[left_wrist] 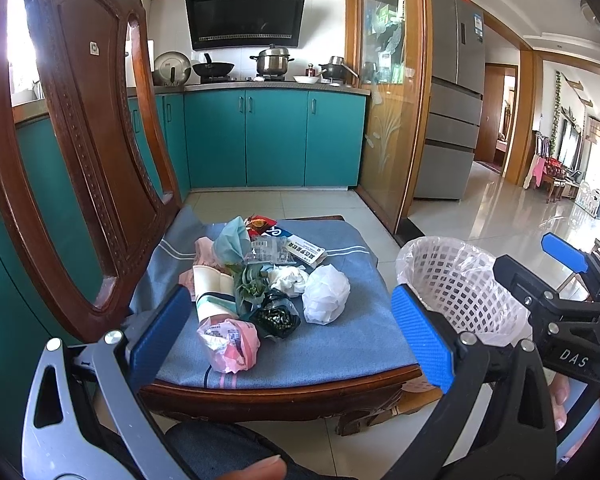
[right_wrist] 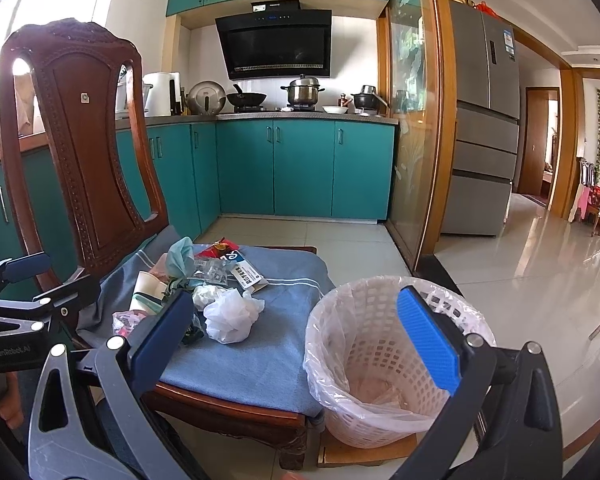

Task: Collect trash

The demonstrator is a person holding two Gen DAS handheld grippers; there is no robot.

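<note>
Jaws apart; crumpled trash pile (left_wrist: 256,284) heaped.

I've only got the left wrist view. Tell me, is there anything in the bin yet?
Observer: No trash that I can see; only the plastic liner shows inside the basket.
Operator: What's it standing on?
Observer: A flat brown board, right beside the chair.
Operator: Is the right claw holding anything?
Observer: No, the right claw is open and empty.
</note>
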